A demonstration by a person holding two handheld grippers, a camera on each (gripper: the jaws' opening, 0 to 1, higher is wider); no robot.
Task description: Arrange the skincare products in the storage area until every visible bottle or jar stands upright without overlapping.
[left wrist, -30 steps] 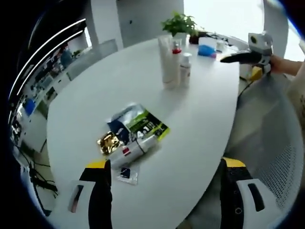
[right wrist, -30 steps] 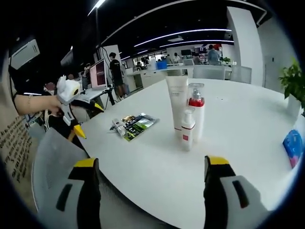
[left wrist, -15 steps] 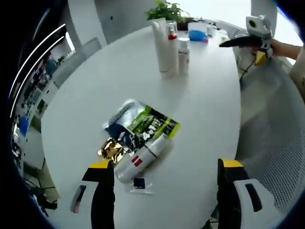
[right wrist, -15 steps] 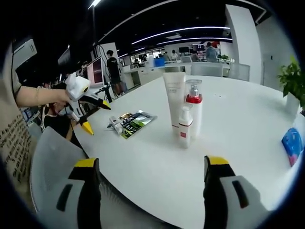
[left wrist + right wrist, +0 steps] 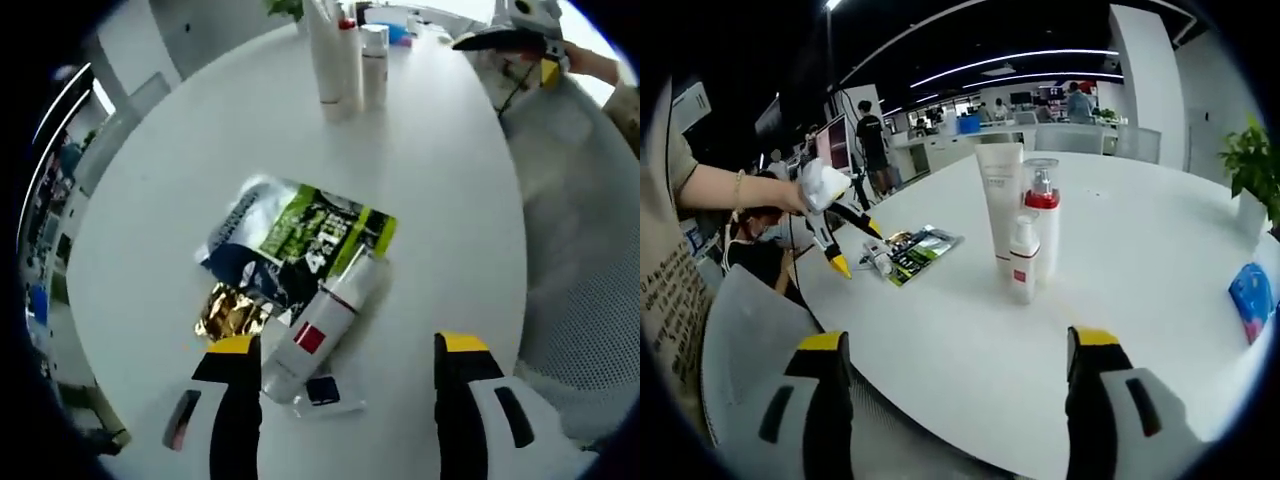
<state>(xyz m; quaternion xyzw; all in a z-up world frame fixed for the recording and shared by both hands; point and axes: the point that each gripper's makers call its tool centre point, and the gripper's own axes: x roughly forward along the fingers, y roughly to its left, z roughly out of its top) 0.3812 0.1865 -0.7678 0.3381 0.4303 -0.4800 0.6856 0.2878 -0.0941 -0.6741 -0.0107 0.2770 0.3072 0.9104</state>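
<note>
white table (image 5: 1160, 270), open-plan office, ceiling light strips (image 5: 970, 70)

Potted plant (image 5: 1252, 165); blue pack (image 5: 1250, 297)

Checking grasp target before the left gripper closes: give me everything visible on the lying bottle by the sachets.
The lying bottle is a slim white cylinder, plastic by its look, with a red square label mid-body and a thin red band toward its far end. It lies flat on the white table, diagonal, its far end overlapping the green-and-black sachet. A gold foil packet sits beside it, a small dark sachet at its near end. The left gripper hangs open over it.
</note>
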